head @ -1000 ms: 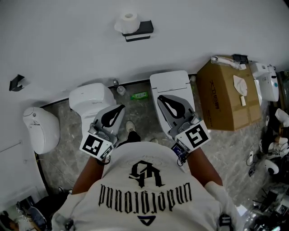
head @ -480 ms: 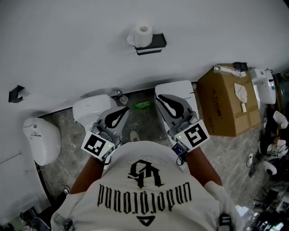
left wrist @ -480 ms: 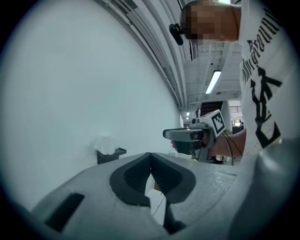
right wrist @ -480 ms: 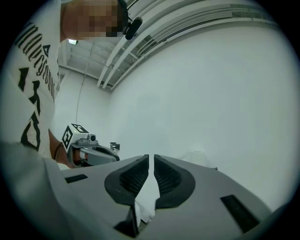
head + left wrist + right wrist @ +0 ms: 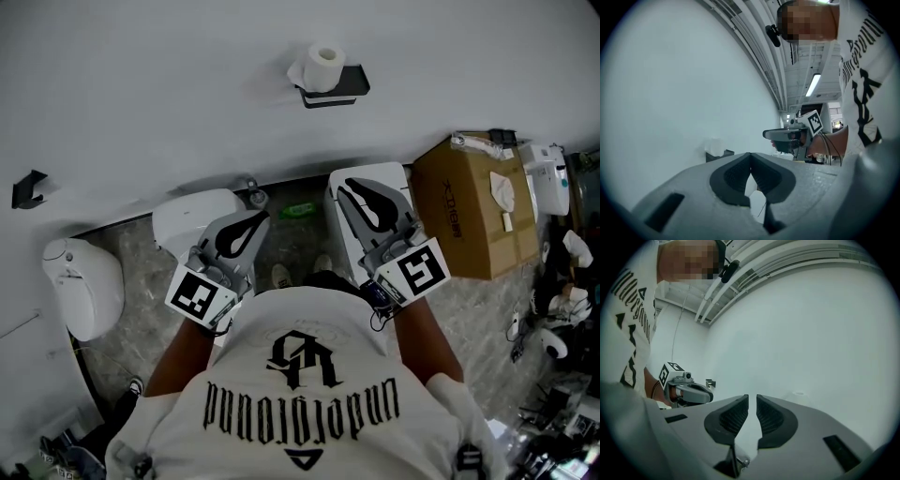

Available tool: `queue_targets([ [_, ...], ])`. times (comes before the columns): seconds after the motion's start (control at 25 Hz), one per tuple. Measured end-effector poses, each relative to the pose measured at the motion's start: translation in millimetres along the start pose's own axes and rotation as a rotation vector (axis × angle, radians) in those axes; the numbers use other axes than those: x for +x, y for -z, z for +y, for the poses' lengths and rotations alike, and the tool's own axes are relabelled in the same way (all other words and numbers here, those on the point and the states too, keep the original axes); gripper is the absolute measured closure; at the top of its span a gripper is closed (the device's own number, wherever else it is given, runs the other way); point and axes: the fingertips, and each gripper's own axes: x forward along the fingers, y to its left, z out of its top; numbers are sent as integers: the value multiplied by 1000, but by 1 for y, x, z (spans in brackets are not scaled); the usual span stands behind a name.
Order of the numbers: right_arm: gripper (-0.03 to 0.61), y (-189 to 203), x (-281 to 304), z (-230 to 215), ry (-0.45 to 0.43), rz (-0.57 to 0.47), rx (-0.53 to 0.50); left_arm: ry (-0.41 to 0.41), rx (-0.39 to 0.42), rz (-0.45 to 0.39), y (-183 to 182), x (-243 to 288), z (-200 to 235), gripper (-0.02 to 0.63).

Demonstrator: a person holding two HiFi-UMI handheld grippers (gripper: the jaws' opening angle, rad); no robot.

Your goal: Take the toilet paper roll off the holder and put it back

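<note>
Head view: finds toilet paper roll (image 5: 325, 64) at upper centre of frame, seated on black wall holder (image 5: 339, 86), touched by neither tool; places left gripper (image 5: 249, 223) left of centre and right gripper (image 5: 354, 190) right of centre, both lower in frame and well apart from the roll; shows both held out ahead of a white printed shirt (image 5: 300, 403) along the bottom edge; records left toilet (image 5: 187, 214) and right toilet (image 5: 397, 178) against the wall beneath the grippers, a cardboard box (image 5: 469, 216) at right, a white fixture (image 5: 80, 281) at far left, and a black hook (image 5: 28, 187) on the wall near the left edge.

Left gripper view: shows left gripper (image 5: 750, 157) with jaws closed, tips touching, nothing held; picks out the holder (image 5: 721, 154) as a dark block left of centre, with the roll (image 5: 714, 144) a pale blur on top; shows the right gripper (image 5: 785, 135) at centre right.

Right gripper view: shows right gripper (image 5: 752, 401) with jaws drawn together to a thin slit, nothing held; faces bare white wall; catches the left gripper (image 5: 691, 392) at lower left.
</note>
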Motion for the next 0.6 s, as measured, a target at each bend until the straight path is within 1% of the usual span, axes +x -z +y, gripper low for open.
queue_targets([
  [0.08, 561, 4, 1, -3, 10, 4, 10, 4, -18, -5, 0, 0, 2, 601],
  [0.24, 555, 5, 4, -13, 26, -8, 10, -5, -8, -6, -2, 5, 8, 601],
  [0.32, 523, 6, 6, -22, 33, -8, 12, -17, 1, -10, -4, 6, 12, 600],
  [0.44, 499, 8, 12, -35, 45, -18, 22, -32, 11, -17, -6, 10, 18, 601],
  [0.6, 472, 9, 26, -46, 37, -22, 24, -44, 37, 18, -4, 16, 27, 600],
])
